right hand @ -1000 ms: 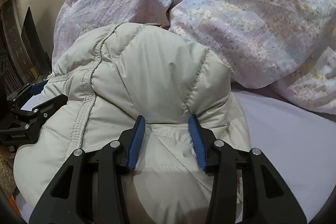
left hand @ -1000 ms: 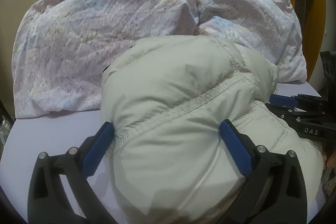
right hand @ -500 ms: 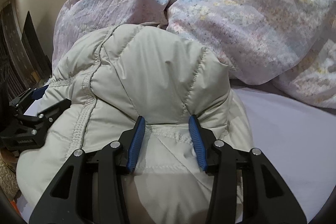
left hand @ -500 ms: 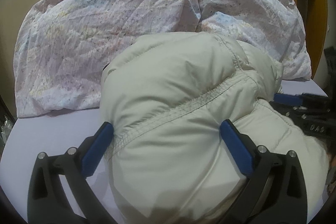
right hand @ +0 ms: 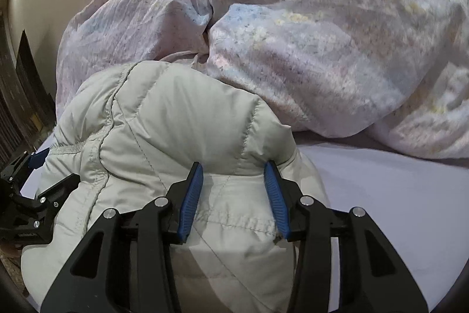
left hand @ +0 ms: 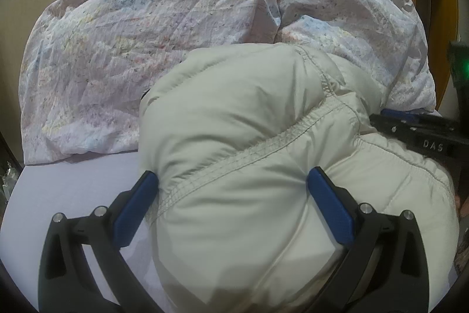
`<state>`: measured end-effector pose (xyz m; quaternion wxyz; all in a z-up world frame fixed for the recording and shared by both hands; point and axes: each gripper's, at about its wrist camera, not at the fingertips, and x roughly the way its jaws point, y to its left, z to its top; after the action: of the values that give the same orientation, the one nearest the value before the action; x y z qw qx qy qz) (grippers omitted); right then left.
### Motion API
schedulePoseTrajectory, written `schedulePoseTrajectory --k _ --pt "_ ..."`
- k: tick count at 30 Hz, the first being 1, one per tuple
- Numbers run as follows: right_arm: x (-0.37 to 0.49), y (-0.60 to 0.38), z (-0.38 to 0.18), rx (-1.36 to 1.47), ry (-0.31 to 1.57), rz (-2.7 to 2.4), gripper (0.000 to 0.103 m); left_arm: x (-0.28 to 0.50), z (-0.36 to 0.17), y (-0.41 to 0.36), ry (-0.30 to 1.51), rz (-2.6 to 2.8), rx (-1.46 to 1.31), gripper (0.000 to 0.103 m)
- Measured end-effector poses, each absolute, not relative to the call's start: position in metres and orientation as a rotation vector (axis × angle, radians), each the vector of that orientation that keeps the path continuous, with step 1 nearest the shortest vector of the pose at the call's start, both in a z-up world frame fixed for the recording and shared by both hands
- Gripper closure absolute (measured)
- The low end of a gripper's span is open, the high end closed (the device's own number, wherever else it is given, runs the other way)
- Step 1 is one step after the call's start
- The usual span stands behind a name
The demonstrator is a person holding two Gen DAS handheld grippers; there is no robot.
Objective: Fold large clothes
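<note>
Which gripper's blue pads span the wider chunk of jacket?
The left gripper: pads stand wide across the beige puffer jacket; the right gripper pinches a narrower fold.

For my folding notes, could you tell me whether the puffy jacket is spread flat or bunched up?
Bunched up: the jacket sits as a rounded, doubled-over mound on the bed sheet, seams curving across it, not flat.

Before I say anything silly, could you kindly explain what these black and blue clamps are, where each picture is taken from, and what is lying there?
They are two hand-held gripping tools; a person carries one in each hand, each with a fisheye camera looking along its blue-padded fingers. One picture comes from the left tool, the other from the right tool. Both clamp a bunched, pale grey quilted puffer jacket that sits on a lilac bedsheet. Behind it lies a crumpled floral duvet. Each tool also shows at the edge of the other's picture.
</note>
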<state>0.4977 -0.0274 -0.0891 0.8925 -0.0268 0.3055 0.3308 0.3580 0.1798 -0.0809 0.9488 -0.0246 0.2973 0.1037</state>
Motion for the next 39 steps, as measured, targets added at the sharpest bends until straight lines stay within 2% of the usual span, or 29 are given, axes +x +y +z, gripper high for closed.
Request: schedulePoseTrajectory --k 14,21,26,30,31,33,35,39 --pt "0.500 -0.026 -0.098 -0.048 0.636 0.675 0.056 0.358 -0.083 0.181 0.563 0.218 -0.064 0.002" --pt "0.451 -0.055 -0.072 -0.031 0.618 0.698 0.055 0.331 -0.071 0.183 0.580 0.201 -0.093 0.002" --pt "0.446 -0.053 -0.093 -0.032 0.678 0.679 0.055 0.336 -0.080 0.187 0.601 0.220 -0.162 0.002" --pt "0.446 -0.049 -0.089 -0.037 0.690 0.640 0.054 0.332 -0.074 0.182 0.614 0.255 -0.122 0.002" --pt "0.441 -0.051 -0.084 -0.044 0.687 0.627 0.052 0.327 -0.071 0.181 0.613 0.257 -0.118 0.002" --pt "0.430 -0.057 -0.077 -0.050 0.667 0.607 0.041 0.314 -0.066 0.178 0.603 0.253 -0.107 0.002" --pt "0.419 -0.065 -0.069 -0.038 0.648 0.605 0.023 0.296 -0.061 0.173 0.593 0.253 -0.094 0.002" --pt "0.396 -0.081 -0.063 0.015 0.685 0.641 0.010 0.266 -0.056 0.165 0.602 0.250 -0.097 0.002"
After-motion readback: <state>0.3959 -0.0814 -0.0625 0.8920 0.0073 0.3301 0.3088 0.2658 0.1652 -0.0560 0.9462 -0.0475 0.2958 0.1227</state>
